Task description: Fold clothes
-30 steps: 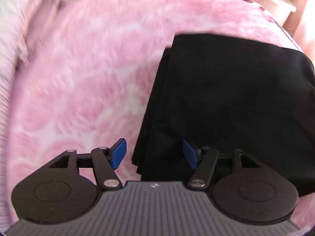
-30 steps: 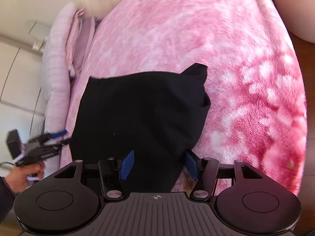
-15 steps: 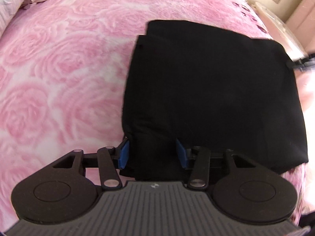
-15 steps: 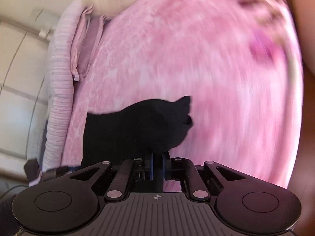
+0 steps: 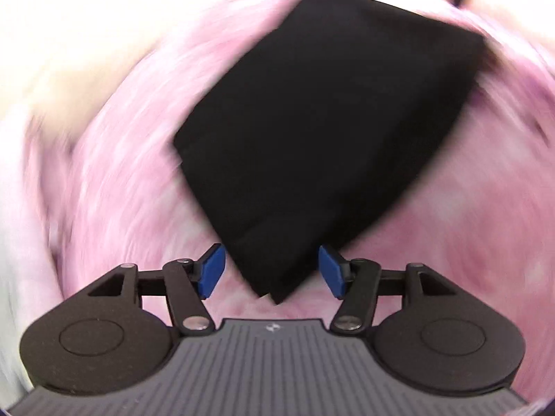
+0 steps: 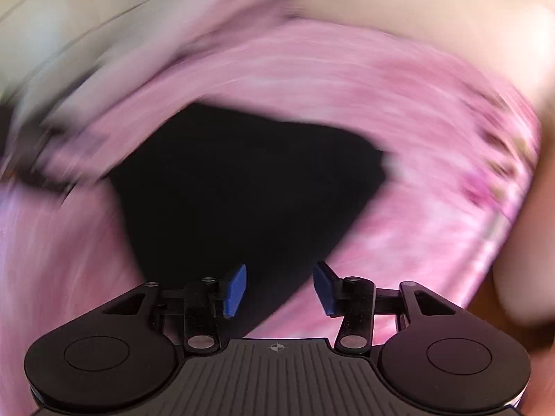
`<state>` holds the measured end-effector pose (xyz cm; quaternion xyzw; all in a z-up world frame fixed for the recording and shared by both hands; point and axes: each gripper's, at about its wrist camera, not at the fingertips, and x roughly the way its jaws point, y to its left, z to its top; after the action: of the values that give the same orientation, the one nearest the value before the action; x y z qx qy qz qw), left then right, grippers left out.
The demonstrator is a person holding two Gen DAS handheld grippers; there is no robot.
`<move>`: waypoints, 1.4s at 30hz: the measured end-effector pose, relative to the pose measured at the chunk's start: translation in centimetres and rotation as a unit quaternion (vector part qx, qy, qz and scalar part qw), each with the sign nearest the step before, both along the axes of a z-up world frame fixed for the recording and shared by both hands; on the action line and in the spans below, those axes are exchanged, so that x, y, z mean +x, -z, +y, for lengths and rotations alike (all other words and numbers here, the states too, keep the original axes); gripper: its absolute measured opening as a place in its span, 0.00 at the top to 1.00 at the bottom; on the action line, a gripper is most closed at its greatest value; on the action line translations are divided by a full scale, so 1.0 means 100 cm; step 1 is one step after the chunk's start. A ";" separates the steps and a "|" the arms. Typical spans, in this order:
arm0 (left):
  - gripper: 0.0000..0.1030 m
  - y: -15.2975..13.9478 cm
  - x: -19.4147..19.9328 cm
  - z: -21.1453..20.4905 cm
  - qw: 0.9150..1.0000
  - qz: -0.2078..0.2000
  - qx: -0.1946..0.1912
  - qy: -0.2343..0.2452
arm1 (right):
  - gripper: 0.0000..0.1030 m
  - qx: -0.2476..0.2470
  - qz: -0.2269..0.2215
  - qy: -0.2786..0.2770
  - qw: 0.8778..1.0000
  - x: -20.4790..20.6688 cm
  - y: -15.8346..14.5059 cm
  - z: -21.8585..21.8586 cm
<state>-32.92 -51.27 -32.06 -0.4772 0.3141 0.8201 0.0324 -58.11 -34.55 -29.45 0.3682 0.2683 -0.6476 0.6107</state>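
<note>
A folded black garment [image 5: 326,118] lies flat on a pink rose-patterned blanket [image 5: 131,159]. My left gripper [image 5: 272,270] is open, its blue pads on either side of the garment's near corner, which points toward me. The garment also shows in the right wrist view [image 6: 242,187], strongly blurred. My right gripper [image 6: 280,289] is open over the garment's near edge and holds nothing.
The pink blanket [image 6: 399,111] covers the bed around the garment. Pale, blurred surroundings lie beyond the blanket at the top and left of both views. A blurred pale shape [image 6: 520,277] sits at the right edge of the right wrist view.
My right gripper was shut on the garment half a second ago and is now open. My left gripper has opened wider and swung round to the garment's corner. Both views are motion-blurred.
</note>
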 end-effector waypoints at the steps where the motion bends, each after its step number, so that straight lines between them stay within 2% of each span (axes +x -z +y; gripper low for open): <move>1: 0.46 0.008 0.002 0.007 0.999 -0.011 -0.023 0.034 | 0.53 0.007 0.025 -0.033 0.999 0.027 0.004 0.001; 3: 0.45 0.024 0.007 0.020 0.992 -0.032 -0.070 0.100 | 0.53 0.030 0.089 -0.071 0.993 0.070 0.017 -0.001; 5: 0.45 0.044 0.010 0.025 0.981 -0.048 -0.124 0.143 | 0.52 0.059 0.150 -0.084 0.983 0.098 0.034 -0.009; 7: 0.44 0.058 0.014 0.023 0.971 -0.048 -0.165 0.168 | 0.49 0.071 0.215 -0.095 0.969 0.120 0.051 -0.015; 9: 0.43 0.067 0.013 0.016 0.966 -0.035 -0.189 0.170 | 0.45 0.074 0.258 -0.108 0.957 0.137 0.066 -0.019; 11: 0.41 0.070 0.008 0.008 0.969 -0.027 -0.187 0.156 | 0.38 0.067 0.305 -0.132 0.941 0.151 0.083 -0.023; 13: 0.41 0.069 0.002 0.001 0.974 -0.020 -0.177 0.143 | 0.36 0.057 0.358 -0.165 0.917 0.163 0.099 -0.023; 15: 0.41 0.068 -0.004 -0.005 0.976 -0.021 -0.167 0.137 | 0.33 0.045 0.391 -0.189 0.900 0.167 0.107 -0.020; 19: 0.41 0.064 -0.013 -0.016 0.981 -0.027 -0.144 0.127 | 0.30 0.048 0.407 -0.200 0.890 0.156 0.108 -0.020; 23: 0.42 0.064 -0.008 -0.016 0.978 -0.021 -0.157 0.135 | 0.30 0.037 0.434 -0.216 0.874 0.151 0.117 -0.021; 25: 0.44 0.062 -0.002 -0.012 0.975 -0.016 -0.161 0.150 | 0.31 0.037 0.440 -0.216 0.871 0.144 0.118 -0.026; 29: 0.41 0.063 0.007 -0.005 0.969 0.000 -0.164 0.184 | 0.48 0.030 0.430 -0.218 0.876 0.139 0.105 -0.024; 31: 0.30 0.068 0.003 -0.006 0.967 0.004 -0.175 0.185 | 0.53 0.039 0.424 -0.226 0.876 0.140 0.108 -0.026; 33: 0.23 0.068 -0.003 -0.009 0.967 0.008 -0.184 0.178 | 0.62 0.050 0.412 -0.232 0.880 0.138 0.113 -0.032; 34: 0.23 0.067 -0.006 -0.011 0.966 0.007 -0.187 0.176 | 0.71 0.051 0.400 -0.231 0.885 0.134 0.110 -0.034; 35: 0.24 0.066 -0.008 -0.012 0.966 0.004 -0.191 0.176 | 0.78 0.049 0.386 -0.230 0.892 0.130 0.104 -0.036; 37: 0.42 0.063 -0.010 -0.014 0.964 -0.007 -0.189 0.184 | 0.83 0.041 0.365 -0.227 0.902 0.123 0.090 -0.035; 40: 0.56 0.059 -0.007 -0.008 0.965 -0.006 -0.176 0.196 | 0.84 0.017 0.365 -0.227 0.903 0.116 0.061 -0.022; 41: 0.58 0.058 -0.005 -0.006 0.965 -0.004 -0.170 0.199 | 0.84 0.013 0.369 -0.226 0.901 0.113 0.054 -0.019; 42: 0.62 0.057 -0.004 -0.003 0.966 -0.003 -0.165 0.201 | 0.84 0.014 0.375 -0.227 0.899 0.114 0.054 -0.016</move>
<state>-33.35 -51.62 -37.72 -0.4053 0.5344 0.7323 0.1181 -46.72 -36.14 -34.89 0.0358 0.5629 -0.5773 0.5903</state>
